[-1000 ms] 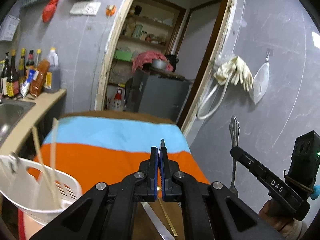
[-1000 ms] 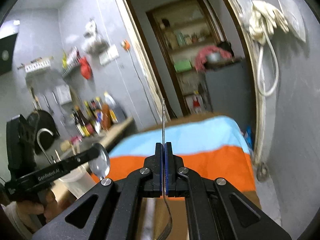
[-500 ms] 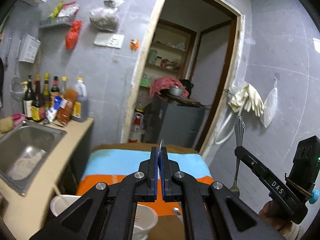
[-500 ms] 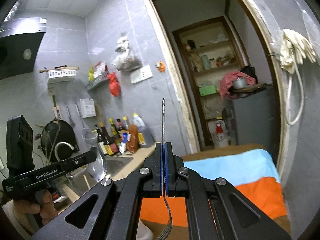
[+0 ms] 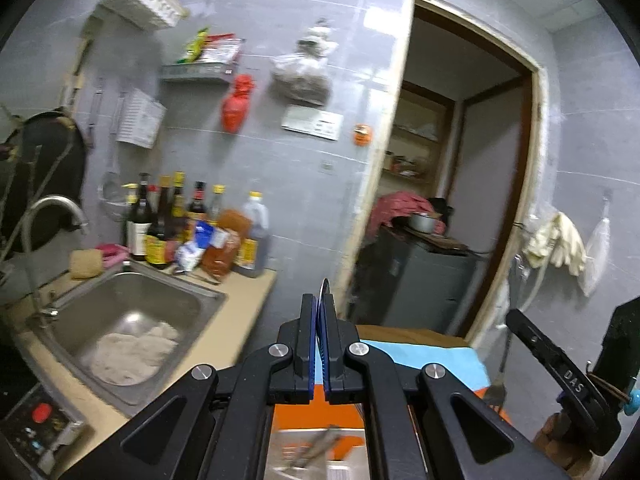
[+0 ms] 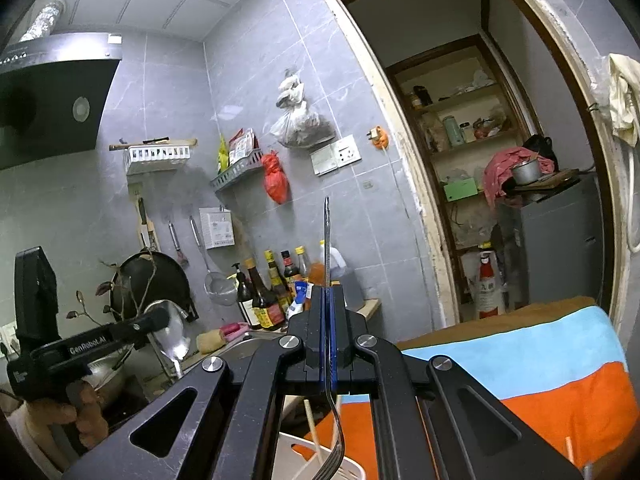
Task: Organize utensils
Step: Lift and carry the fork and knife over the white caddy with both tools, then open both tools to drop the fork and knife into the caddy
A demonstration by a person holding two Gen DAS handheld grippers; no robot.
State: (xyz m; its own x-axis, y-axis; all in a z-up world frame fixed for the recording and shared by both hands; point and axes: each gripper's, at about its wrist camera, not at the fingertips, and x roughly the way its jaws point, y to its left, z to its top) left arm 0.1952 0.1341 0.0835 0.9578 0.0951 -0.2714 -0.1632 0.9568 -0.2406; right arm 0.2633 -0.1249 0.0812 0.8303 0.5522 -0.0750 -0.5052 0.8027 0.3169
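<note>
Right tool (image 6: 328,336), black with blue pads, is clamped shut on a thin stainless-steel fork (image 6: 327,248). Grip falls at mid-shank: the handle stands up toward 12 o'clock, and the tines (image 6: 330,466) hang toward 6 o'clock over a white slotted plastic basket (image 6: 352,472) holding pale chopsticks (image 6: 312,420).

Left tool (image 5: 319,344) is likewise closed on a polished metal spoon (image 6: 172,336), pinched edge-on. In the right wrist view the bowl shows at 9 o'clock, beside the person's hand (image 6: 76,412).

Assessment: both utensils are judged light, rigid and slick, not fragile. A narrow smooth shank between flat pads may pivot or slide; the mid-shank hold near balance is judged sound. Release should be made low over the basket.

Steel sink (image 5: 132,328) sits at 8 o'clock in the left view; an orange-and-blue cloth (image 6: 540,368) covers the surface (image 6: 500,316) at 4 o'clock.
</note>
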